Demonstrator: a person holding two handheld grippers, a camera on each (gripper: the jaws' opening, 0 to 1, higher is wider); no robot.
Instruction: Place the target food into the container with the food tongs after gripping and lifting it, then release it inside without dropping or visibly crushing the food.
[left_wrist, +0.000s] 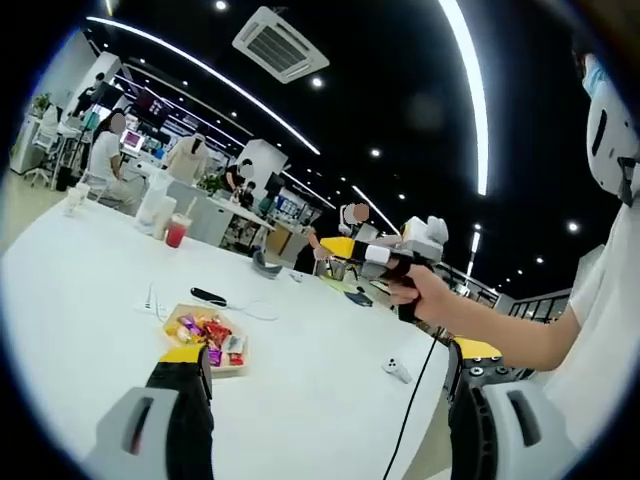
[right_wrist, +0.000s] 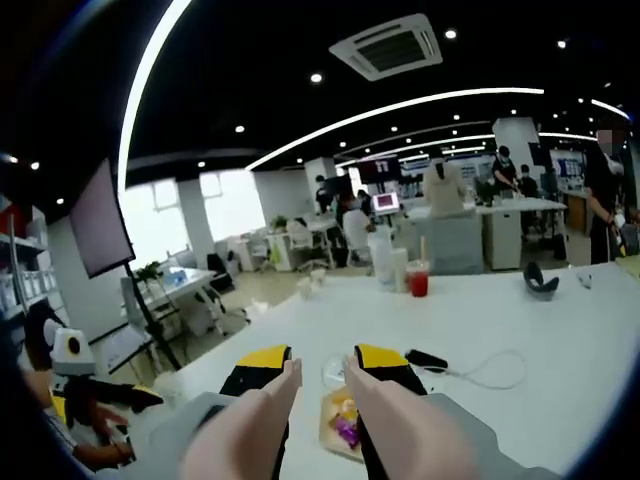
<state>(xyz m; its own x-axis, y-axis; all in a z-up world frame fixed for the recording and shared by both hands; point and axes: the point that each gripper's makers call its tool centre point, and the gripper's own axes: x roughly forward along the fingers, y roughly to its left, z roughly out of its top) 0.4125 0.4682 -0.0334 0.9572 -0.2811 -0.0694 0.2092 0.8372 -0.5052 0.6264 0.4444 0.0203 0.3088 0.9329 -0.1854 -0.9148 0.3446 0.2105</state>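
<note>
A wooden tray (left_wrist: 232, 368) of bright wrapped sweets lies on the white table (left_wrist: 100, 290), just beyond my left gripper (left_wrist: 330, 350), which is wide open and holds nothing. A hand holds my right gripper (left_wrist: 340, 247) up over the table's far side. Its yellow-tipped jaws press on the two peach-coloured arms of the food tongs (right_wrist: 290, 385). The tray of sweets (right_wrist: 338, 425) shows below, between the tong arms. A small clear round dish (right_wrist: 334, 372) lies just past the tong tips.
A black handheld device (left_wrist: 208, 297) with a white cable lies behind the tray. A red drink (right_wrist: 418, 282) and white cups stand further back, with a small white object (left_wrist: 397, 370) near the table edge. People sit at desks beyond. My left gripper (right_wrist: 110, 398) shows at far left.
</note>
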